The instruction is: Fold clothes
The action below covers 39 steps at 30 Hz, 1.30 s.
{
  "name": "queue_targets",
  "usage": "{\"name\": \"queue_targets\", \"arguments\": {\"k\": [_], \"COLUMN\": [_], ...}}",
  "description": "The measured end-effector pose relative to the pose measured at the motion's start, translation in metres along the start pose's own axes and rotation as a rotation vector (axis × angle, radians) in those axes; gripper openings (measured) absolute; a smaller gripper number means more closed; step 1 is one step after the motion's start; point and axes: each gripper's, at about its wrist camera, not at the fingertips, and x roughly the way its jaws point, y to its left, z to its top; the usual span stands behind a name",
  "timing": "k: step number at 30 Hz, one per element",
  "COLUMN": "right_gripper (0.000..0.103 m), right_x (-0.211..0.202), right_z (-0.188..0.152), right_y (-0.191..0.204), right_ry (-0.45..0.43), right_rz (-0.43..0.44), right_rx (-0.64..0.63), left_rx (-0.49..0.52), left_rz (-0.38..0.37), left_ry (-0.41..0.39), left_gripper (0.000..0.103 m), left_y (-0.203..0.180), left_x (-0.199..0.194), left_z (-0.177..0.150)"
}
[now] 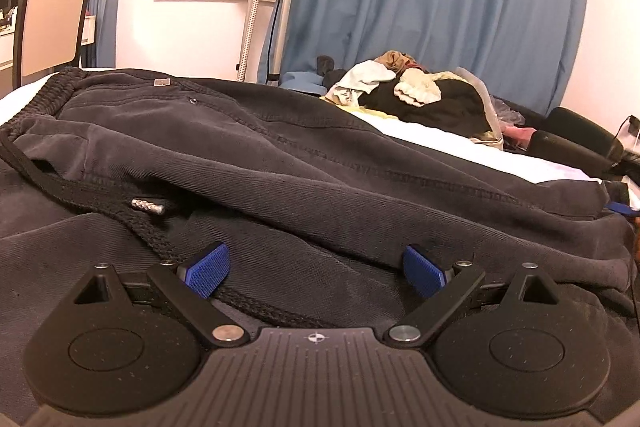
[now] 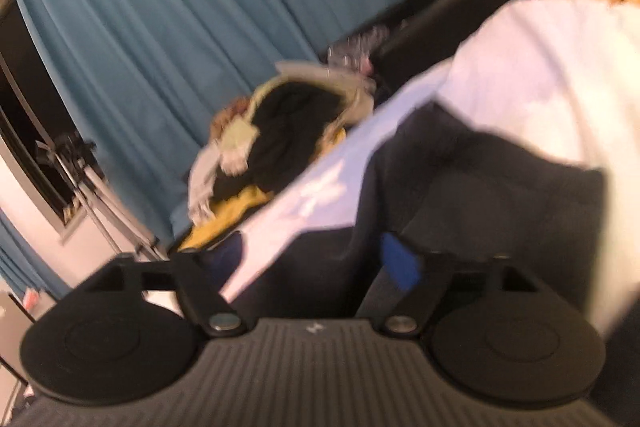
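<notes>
Dark grey trousers point(image 1: 280, 147) lie spread across the white bed point(image 1: 460, 143), waistband and black drawstring point(image 1: 80, 187) at the left, its metal tip point(image 1: 148, 206) beside it. My left gripper point(image 1: 316, 269) is open, low on the cloth, with blue pads point(image 1: 208, 269) wide apart and the drawstring running under the left pad. In the blurred, tilted right wrist view, the trousers' dark cloth point(image 2: 480, 195) lies between the fingers of my right gripper point(image 2: 316, 259), which are apart. Only its right blue pad point(image 2: 400, 261) shows clearly.
A pile of mixed clothes point(image 1: 420, 95) sits at the bed's far side; it also shows in the right wrist view point(image 2: 280, 131). Blue curtains point(image 1: 440, 7), a garment steamer stand point(image 1: 256, 7), a chair point(image 1: 48, 27) and a black sofa point(image 1: 572, 139) surround the bed.
</notes>
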Motion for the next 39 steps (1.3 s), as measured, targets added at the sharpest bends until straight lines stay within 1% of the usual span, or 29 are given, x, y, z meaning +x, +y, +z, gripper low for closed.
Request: {"name": "queue_targets", "arguments": {"k": [1, 5, 8, 10, 14, 15, 16, 17, 18, 20, 21, 22, 23, 24, 27, 28, 30, 31, 32, 33, 34, 35, 36, 38, 39], "right_gripper": [0.085, 0.085, 0.085, 0.085, 0.084, 0.081, 0.074, 0.071, 0.067, 0.059, 0.050, 0.036, 0.026, 0.013, 0.006, 0.006, 0.007, 0.012, 0.014, 0.038, 0.071, 0.081, 0.084, 0.085, 0.084], "right_x": [-0.011, -0.052, -0.076, -0.087, -0.094, -0.091, -0.086, -0.080, -0.074, -0.063, -0.057, -0.053, -0.050, -0.051, -0.054, -0.058, -0.069, -0.074, -0.080, -0.083, -0.085, -0.088, -0.084, -0.075, -0.074], "right_z": [0.002, 0.014, 0.016, 0.011, -0.010, -0.015, -0.017, -0.019, -0.019, -0.018, -0.018, -0.019, -0.020, -0.019, -0.015, -0.007, 0.007, 0.014, 0.021, 0.021, 0.021, 0.021, 0.018, 0.013, 0.010], "right_y": [0.001, -0.005, -0.023, -0.037, -0.057, -0.059, -0.059, -0.059, -0.057, -0.054, -0.054, -0.055, -0.056, -0.052, -0.041, -0.025, 0.005, 0.020, 0.035, 0.038, 0.041, 0.043, 0.039, 0.029, 0.015], "right_ry": [-0.025, -0.064, -0.042, -0.002, 0.113, 0.151, 0.172, 0.192, 0.200, 0.196, 0.192, 0.188, 0.184, 0.176, 0.152, 0.110, 0.002, -0.052, -0.105, -0.128, -0.148, -0.169, -0.139, -0.074, -0.059], "right_rz": [-0.007, -0.064, -0.124, -0.159, -0.183, -0.169, -0.154, -0.139, -0.127, -0.130, -0.141, -0.155, -0.170, -0.182, -0.215, -0.183, -0.042, 0.030, 0.101, 0.129, 0.155, 0.181, 0.137, 0.043, -0.005], "right_rx": [0.007, 0.079, 0.227, 0.348, 0.503, 0.523, 0.520, 0.515, 0.489, 0.441, 0.424, 0.413, 0.403, 0.393, 0.363, 0.297, 0.173, 0.111, 0.049, 0.036, 0.025, 0.015, 0.016, 0.021, 0.080], "left_rx": [-0.004, -0.013, -0.013, -0.016, -0.028, -0.033, -0.039, -0.046, -0.053, -0.069, -0.076, -0.081, -0.087, -0.092, -0.105, -0.106, -0.105, -0.105, -0.105, -0.107, -0.109, -0.113, -0.115, -0.115, -0.114], "left_rz": [-0.004, -0.025, -0.039, -0.041, -0.037, -0.036, -0.035, -0.035, -0.034, -0.030, -0.028, -0.026, -0.024, -0.021, -0.023, -0.027, -0.032, -0.034, -0.035, -0.037, -0.038, -0.038, -0.038, -0.038, -0.038], "left_ry": [0.002, 0.006, 0.007, 0.006, 0.014, 0.016, 0.021, 0.026, 0.032, 0.041, 0.043, 0.043, 0.043, 0.043, 0.044, 0.041, 0.037, 0.038, 0.038, 0.039, 0.040, 0.041, 0.041, 0.042, 0.042], "left_gripper": [0.095, 0.095, 0.095, 0.095, 0.095, 0.095, 0.095, 0.095, 0.095, 0.095, 0.095, 0.095, 0.095, 0.095, 0.095, 0.095, 0.095, 0.095, 0.095, 0.095, 0.095, 0.095, 0.095, 0.095, 0.095], "left_y": [0.001, 0.004, 0.005, 0.002, 0.003, 0.003, 0.003, 0.004, 0.006, 0.008, 0.010, 0.011, 0.012, 0.014, 0.016, 0.016, 0.016, 0.016, 0.015, 0.015, 0.015, 0.016, 0.016, 0.016, 0.016], "left_x": [-0.002, -0.014, -0.024, -0.025, -0.026, -0.025, -0.024, -0.023, -0.022, -0.019, -0.018, -0.018, -0.017, -0.017, -0.015, -0.015, -0.015, -0.015, -0.015, -0.015, -0.015, -0.015, -0.015, -0.016, -0.016], "left_z": [0.000, 0.001, 0.003, 0.003, 0.004, 0.004, 0.003, 0.003, 0.003, 0.003, 0.003, 0.003, 0.004, 0.004, 0.005, 0.005, 0.005, 0.005, 0.005, 0.004, 0.004, 0.005, 0.005, 0.005, 0.005]}}
